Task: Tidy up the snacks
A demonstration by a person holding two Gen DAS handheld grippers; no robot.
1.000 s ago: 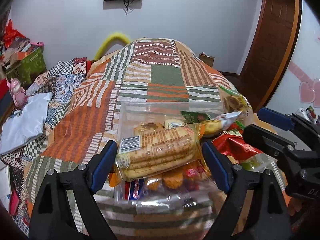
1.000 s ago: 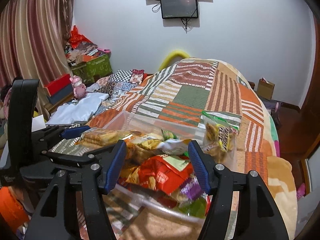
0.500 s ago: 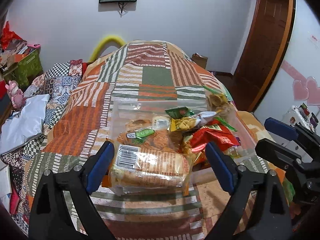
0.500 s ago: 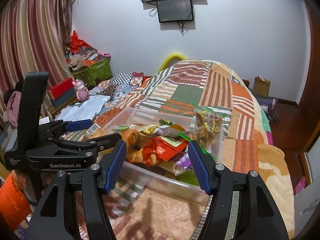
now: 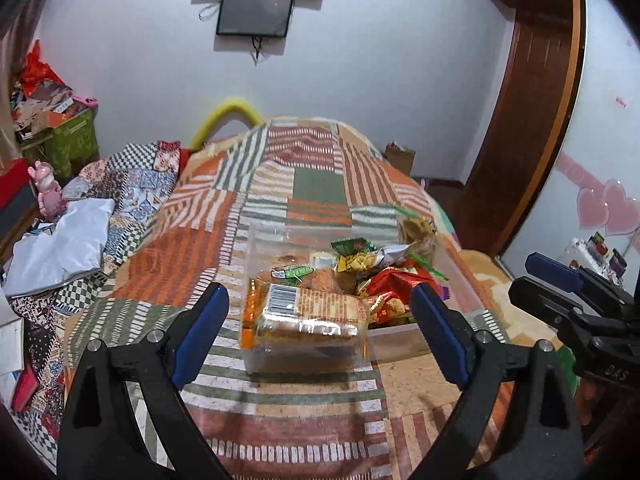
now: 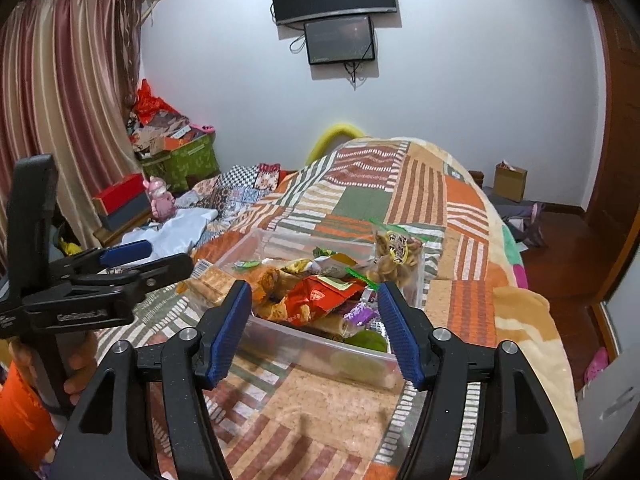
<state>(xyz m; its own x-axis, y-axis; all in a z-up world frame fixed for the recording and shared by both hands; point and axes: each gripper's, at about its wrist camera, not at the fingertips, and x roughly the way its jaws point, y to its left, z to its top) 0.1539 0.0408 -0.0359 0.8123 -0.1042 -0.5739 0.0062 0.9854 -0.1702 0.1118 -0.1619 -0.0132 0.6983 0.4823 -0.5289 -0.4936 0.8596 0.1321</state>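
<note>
Snacks fill the clear bin [image 5: 384, 330] on the patchwork blanket [image 5: 320, 184], the biscuit pack [image 5: 308, 314] topmost at its left end. My left gripper [image 5: 320, 330] and right gripper [image 6: 314, 330] hang released, holding nothing. Placement looks finished; next I judge whether anything remains outside.

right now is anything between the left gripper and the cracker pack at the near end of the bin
Nothing visible. The left gripper is open and empty, facing the cracker pack across bare quilt; only the clear bin wall fronts the pack.
</note>
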